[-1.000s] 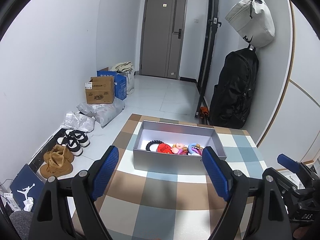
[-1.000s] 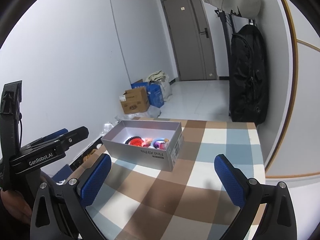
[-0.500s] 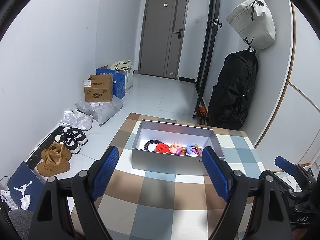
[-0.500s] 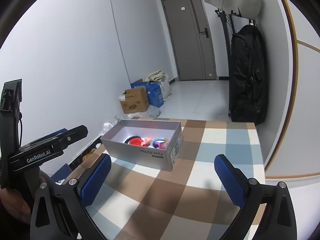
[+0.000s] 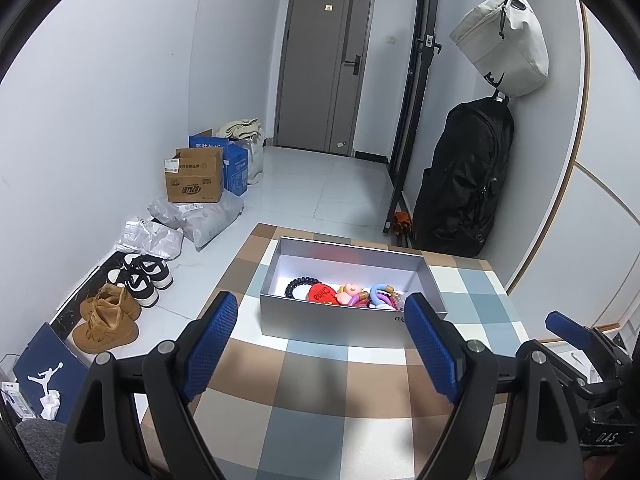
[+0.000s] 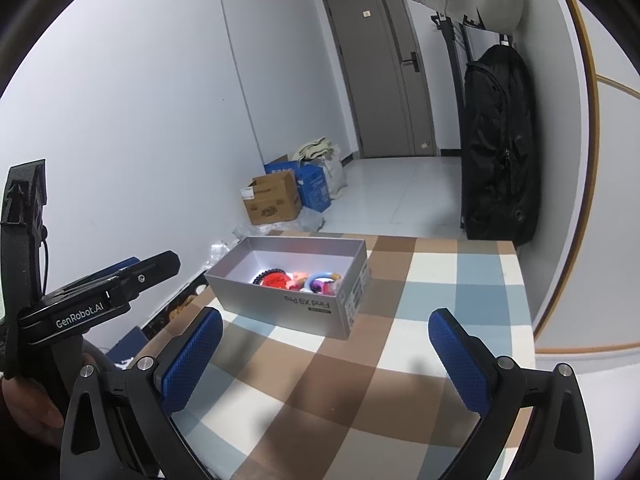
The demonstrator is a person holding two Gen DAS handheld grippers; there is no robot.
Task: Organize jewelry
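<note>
A grey open box (image 5: 344, 322) stands on the checked tablecloth (image 5: 320, 392); it also shows in the right wrist view (image 6: 280, 312). Inside lie a black bead bracelet (image 5: 298, 283), a red tag (image 5: 321, 293), and several coloured rings and charms (image 5: 372, 296). The same jewelry (image 6: 298, 280) shows in the right wrist view. My left gripper (image 5: 320, 344) is open and empty, in front of the box. My right gripper (image 6: 326, 356) is open and empty, nearer than the box. The left gripper's body (image 6: 92, 300) appears at the left of the right wrist view.
The table's far edge lies just behind the box. On the floor to the left are shoes (image 5: 120, 304), bags (image 5: 196, 220) and cardboard boxes (image 5: 196, 180). A black backpack (image 5: 464, 184) hangs at the right wall under a white bag (image 5: 500, 44).
Both grippers have drawn back and risen a little; the box sits slightly farther away in both views. Nothing was grasped or released.
</note>
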